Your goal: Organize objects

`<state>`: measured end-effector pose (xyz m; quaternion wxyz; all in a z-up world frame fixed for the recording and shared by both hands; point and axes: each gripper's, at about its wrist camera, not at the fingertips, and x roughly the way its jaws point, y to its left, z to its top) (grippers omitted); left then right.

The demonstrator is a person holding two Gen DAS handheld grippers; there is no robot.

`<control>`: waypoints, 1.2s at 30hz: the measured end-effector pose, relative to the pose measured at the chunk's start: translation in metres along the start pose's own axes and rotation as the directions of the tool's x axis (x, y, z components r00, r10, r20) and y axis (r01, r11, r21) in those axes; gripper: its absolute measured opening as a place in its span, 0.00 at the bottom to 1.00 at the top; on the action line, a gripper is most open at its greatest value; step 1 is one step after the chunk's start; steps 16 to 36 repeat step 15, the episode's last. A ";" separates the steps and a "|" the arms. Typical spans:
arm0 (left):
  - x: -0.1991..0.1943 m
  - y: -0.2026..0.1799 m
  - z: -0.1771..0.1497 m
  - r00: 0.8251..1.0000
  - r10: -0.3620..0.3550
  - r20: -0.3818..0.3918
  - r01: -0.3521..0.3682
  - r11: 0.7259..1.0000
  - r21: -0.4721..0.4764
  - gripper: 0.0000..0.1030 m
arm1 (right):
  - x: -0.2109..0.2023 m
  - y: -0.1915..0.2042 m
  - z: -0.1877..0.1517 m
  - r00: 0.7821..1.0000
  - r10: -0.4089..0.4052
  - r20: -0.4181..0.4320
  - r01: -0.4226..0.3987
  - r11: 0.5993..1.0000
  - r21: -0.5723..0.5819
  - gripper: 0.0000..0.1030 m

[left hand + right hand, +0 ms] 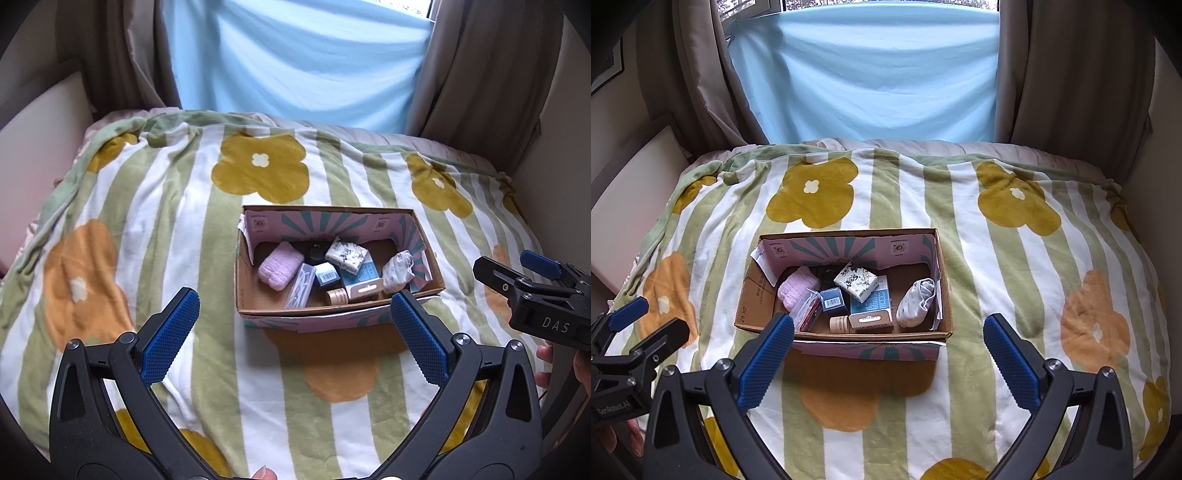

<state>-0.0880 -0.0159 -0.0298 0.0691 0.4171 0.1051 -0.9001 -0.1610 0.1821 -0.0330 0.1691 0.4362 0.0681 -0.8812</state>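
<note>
An open cardboard box (258, 295) (753, 295) sits on a flowered blanket. Inside lie a pink towel (279, 267) (798, 286), a patterned tissue pack (345, 253) (856, 281), a blue-white carton (360, 282) (870, 308), a small dark blue box (327, 275) (833, 301), a clear case (301, 291) (805, 312), a beige tape roll (337, 296) (840, 324) and a balled white sock (397, 269) (916, 301). My left gripper (295, 332) is open and empty, just in front of the box. My right gripper (888, 354) is open and empty, also in front of the box.
The green-striped blanket (184, 206) (997, 266) covers the bed. A blue sheet (295, 62) (871, 74) hangs over the window between beige curtains. The right gripper shows at the right edge of the left view (532, 291); the left gripper shows at the left edge of the right view (631, 343).
</note>
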 end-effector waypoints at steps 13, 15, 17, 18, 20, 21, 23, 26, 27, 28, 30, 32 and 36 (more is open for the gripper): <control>-0.011 -0.005 -0.002 0.996 0.072 0.058 -0.072 0.997 -0.008 1.00 | -0.002 0.000 0.002 1.000 0.002 0.002 -0.002 1.000 0.001 0.99; -0.010 -0.006 -0.002 0.996 0.063 0.058 -0.063 0.998 -0.002 1.00 | -0.001 0.000 0.002 1.000 0.002 0.002 -0.002 1.000 0.003 0.99; -0.010 -0.006 -0.002 0.996 0.063 0.058 -0.063 0.998 -0.002 1.00 | -0.001 0.000 0.002 1.000 0.002 0.002 -0.002 1.000 0.003 0.99; -0.010 -0.006 -0.002 0.996 0.063 0.058 -0.063 0.998 -0.002 1.00 | -0.001 0.000 0.002 1.000 0.002 0.002 -0.002 1.000 0.003 0.99; -0.010 -0.006 -0.002 0.996 0.063 0.058 -0.063 0.998 -0.002 1.00 | -0.001 0.000 0.002 1.000 0.002 0.002 -0.002 1.000 0.003 0.99; -0.010 -0.006 -0.002 0.996 0.063 0.058 -0.063 0.998 -0.002 1.00 | -0.001 0.000 0.002 1.000 0.002 0.002 -0.002 1.000 0.003 0.99; -0.010 -0.006 -0.002 0.996 0.063 0.058 -0.063 0.998 -0.002 1.00 | -0.001 0.000 0.002 1.000 0.002 0.002 -0.002 1.000 0.003 0.99; -0.010 -0.006 -0.002 0.996 0.063 0.058 -0.063 0.998 -0.002 1.00 | -0.001 0.000 0.002 1.000 0.002 0.002 -0.002 1.000 0.003 0.99; -0.010 -0.006 -0.002 0.996 0.063 0.058 -0.063 0.998 -0.002 1.00 | -0.001 0.000 0.002 1.000 0.002 0.002 -0.002 1.000 0.003 0.99; -0.010 -0.006 -0.002 0.996 0.063 0.058 -0.063 0.998 -0.002 1.00 | -0.001 0.000 0.002 1.000 0.002 0.002 -0.002 1.000 0.003 0.99; -0.010 -0.006 -0.002 0.996 0.063 0.058 -0.063 0.998 -0.002 1.00 | -0.001 0.000 0.002 1.000 0.002 0.002 -0.002 1.000 0.003 0.99; -0.010 -0.006 -0.002 0.996 0.063 0.058 -0.063 0.998 -0.002 1.00 | -0.001 0.000 0.002 1.000 0.002 0.002 -0.002 1.000 0.003 0.99; -0.010 -0.006 -0.002 0.996 0.063 0.058 -0.063 0.998 -0.002 1.00 | -0.001 0.000 0.002 1.000 0.002 0.002 -0.002 1.000 0.003 0.99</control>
